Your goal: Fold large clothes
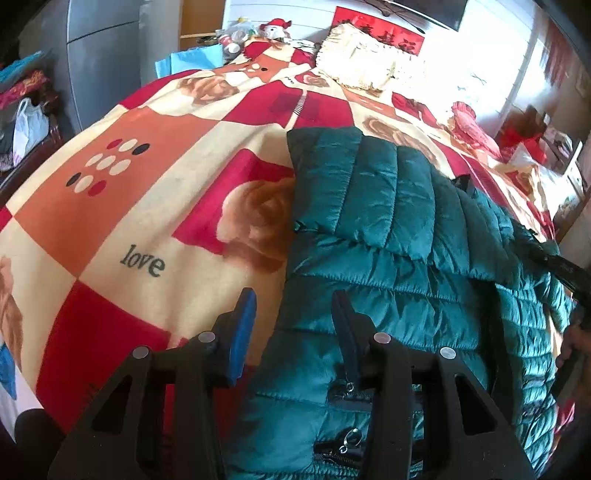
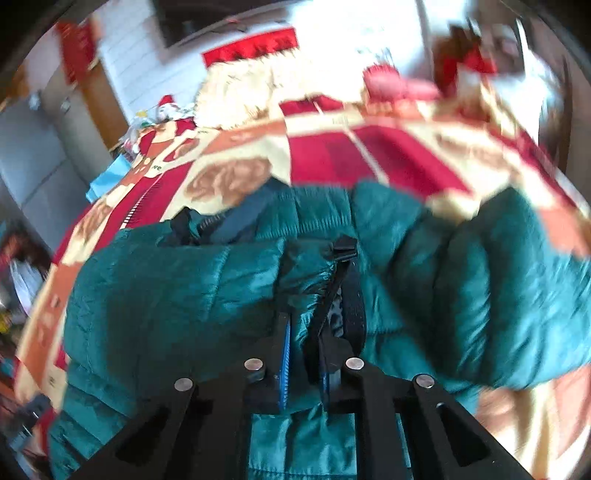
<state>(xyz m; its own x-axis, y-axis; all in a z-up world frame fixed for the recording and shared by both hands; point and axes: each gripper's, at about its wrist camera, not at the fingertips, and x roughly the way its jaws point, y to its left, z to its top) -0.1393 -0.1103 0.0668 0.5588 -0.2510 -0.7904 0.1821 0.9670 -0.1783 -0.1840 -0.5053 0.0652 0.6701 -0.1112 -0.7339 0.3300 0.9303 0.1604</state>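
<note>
A teal quilted puffer jacket lies on a bed covered by a red, orange and cream blanket. One padded part is folded over the jacket's body. My left gripper is open over the jacket's left edge, its blue-padded finger above the blanket and the other finger above the jacket near the zip pulls. In the right wrist view, my right gripper is shut on a fold of the jacket beside its black zip strip. That view is blurred.
A cream fringed pillow, soft toys and a red cushion sit at the head of the bed. A grey wardrobe and a clothes pile with a plastic bag stand at the left. A person's hand shows at the right edge.
</note>
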